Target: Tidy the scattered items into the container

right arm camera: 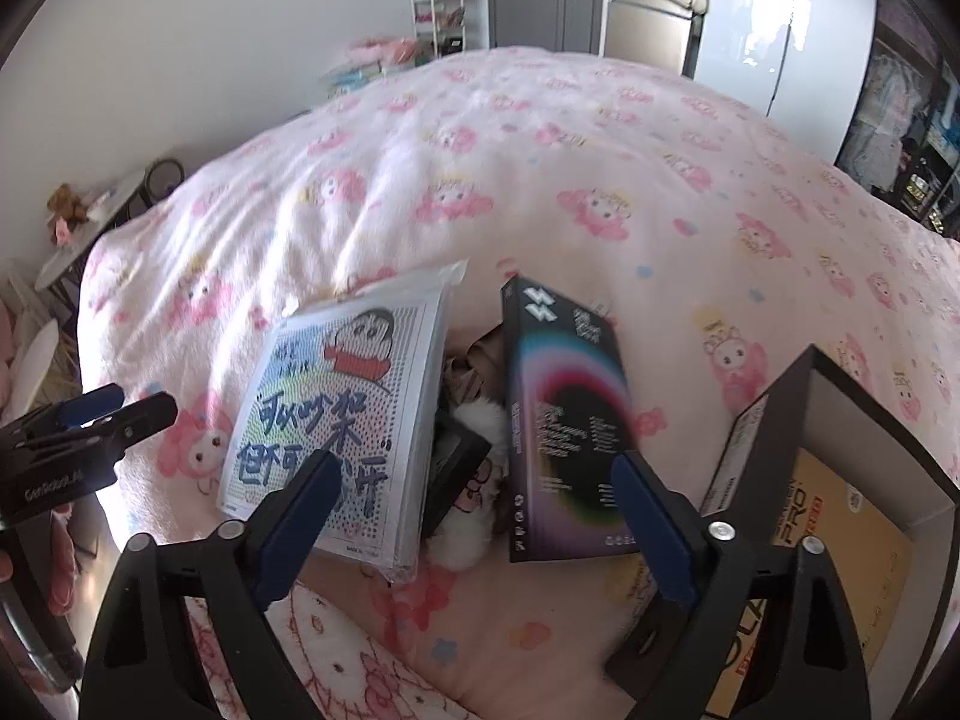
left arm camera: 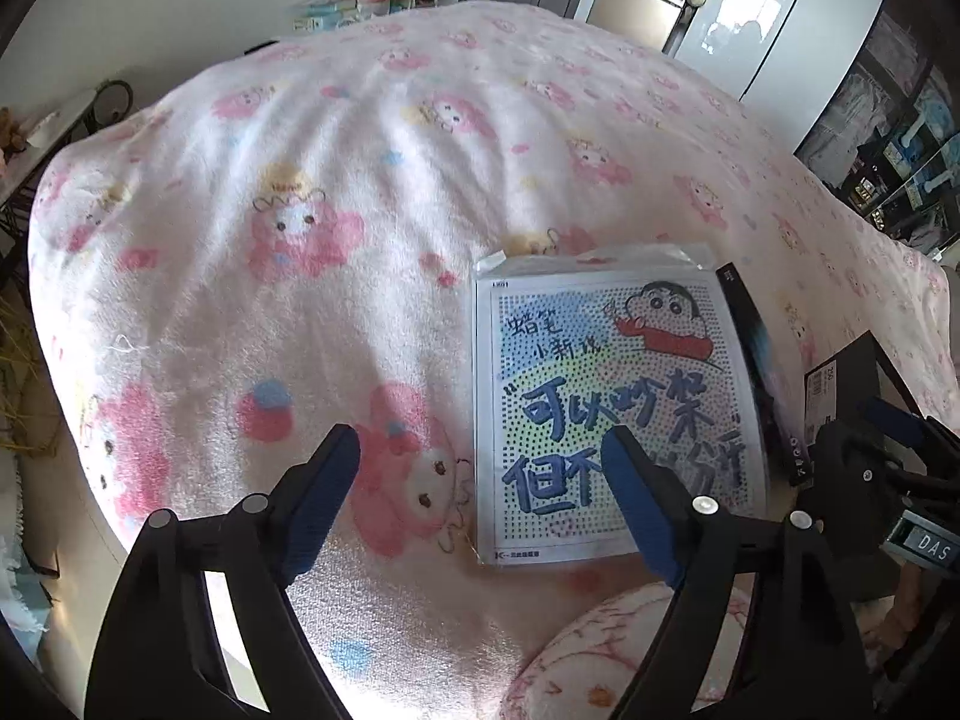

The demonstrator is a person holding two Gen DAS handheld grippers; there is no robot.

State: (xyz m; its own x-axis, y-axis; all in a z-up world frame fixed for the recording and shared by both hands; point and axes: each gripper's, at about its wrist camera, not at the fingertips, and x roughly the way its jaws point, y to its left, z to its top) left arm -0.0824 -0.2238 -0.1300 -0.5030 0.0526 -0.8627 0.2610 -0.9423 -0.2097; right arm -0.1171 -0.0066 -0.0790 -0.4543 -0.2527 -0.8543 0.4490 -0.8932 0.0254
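Here, on the pink cartoon-print fleece blanket (left arm camera: 336, 192), we log the following. Left gripper (left arm camera: 480, 462): jaws spread wide, holding nothing, hovering over the blanket; its right finger overlaps the lower edge of the flat plastic-wrapped dotted art sheet with a cartoon boy and blue lettering (left arm camera: 612, 384), though we cannot tell whether they touch. Right gripper (right arm camera: 474, 492): jaws likewise wide apart and empty. Between its fingers in the right wrist view we see the same sheet (right arm camera: 342, 414) propped at a tilt to the left, and a tall black box with a rainbow ring print (right arm camera: 564, 420) standing just ahead of the right finger. Between sheet and box: a small black item and white plush (right arm camera: 474, 462), partly hidden. To the right, near that finger: an open black cardboard container (right arm camera: 840, 420) holding a yellow printed card (right arm camera: 840, 546).
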